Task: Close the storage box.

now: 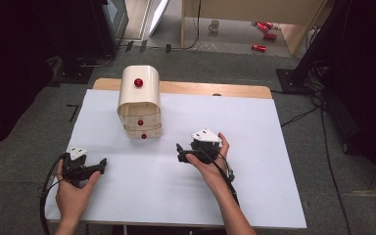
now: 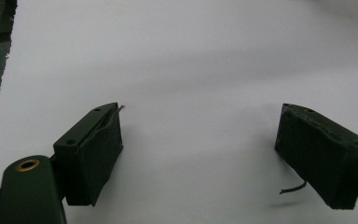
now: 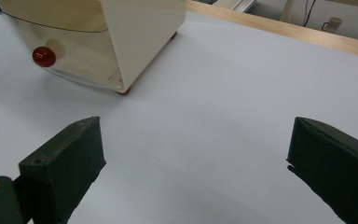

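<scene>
A cream-coloured small drawer cabinet (image 1: 139,102) with red ball knobs (image 1: 138,82) stands at the back left of the white table sheet (image 1: 254,147). Its lower corner and one red knob (image 3: 44,56) appear at the top left of the right gripper view. My left gripper (image 1: 103,163) rests low at the front left, held in a hand, open with nothing between its jaws (image 2: 199,154). My right gripper (image 1: 178,151) sits in front of the cabinet, a little to its right, also open and empty (image 3: 196,163).
A wooden table edge (image 1: 235,90) runs along the back of the sheet. On the floor beyond lie red cans (image 1: 259,47) and a mug (image 1: 214,25). Black stands and cables (image 1: 318,73) flank the table on the right.
</scene>
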Available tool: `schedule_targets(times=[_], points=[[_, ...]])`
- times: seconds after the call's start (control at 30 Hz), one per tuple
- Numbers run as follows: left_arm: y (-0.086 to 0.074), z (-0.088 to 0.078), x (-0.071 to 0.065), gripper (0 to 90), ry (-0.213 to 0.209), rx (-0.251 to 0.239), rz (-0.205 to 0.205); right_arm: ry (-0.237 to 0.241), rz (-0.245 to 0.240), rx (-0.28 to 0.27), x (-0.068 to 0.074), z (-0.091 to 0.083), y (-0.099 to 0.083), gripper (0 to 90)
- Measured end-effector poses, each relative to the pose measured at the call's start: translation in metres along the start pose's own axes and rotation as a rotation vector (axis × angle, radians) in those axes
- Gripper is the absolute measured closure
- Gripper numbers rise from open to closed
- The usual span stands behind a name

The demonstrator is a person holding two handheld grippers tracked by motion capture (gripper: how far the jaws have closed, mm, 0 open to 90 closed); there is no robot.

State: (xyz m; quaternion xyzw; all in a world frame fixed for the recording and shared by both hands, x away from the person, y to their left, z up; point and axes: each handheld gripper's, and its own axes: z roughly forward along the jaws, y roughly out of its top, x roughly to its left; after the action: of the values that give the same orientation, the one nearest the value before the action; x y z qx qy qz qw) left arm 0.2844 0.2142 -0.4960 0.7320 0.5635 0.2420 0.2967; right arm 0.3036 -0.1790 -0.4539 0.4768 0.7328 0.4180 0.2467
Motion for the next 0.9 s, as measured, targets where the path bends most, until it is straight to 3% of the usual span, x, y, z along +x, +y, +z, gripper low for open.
schedule_targets(times=[0.47,0.9], points=[[0.000,0.000,0.000,14.6,0.000,-0.001,0.000,-0.100,0.037,0.013,-0.048,-0.037,-0.021,3.8],[0.000,0.000,0.000,14.8,0.002,-0.002,0.001,-0.190,0.106,0.041,-0.093,-0.070,-0.057,3.8]])
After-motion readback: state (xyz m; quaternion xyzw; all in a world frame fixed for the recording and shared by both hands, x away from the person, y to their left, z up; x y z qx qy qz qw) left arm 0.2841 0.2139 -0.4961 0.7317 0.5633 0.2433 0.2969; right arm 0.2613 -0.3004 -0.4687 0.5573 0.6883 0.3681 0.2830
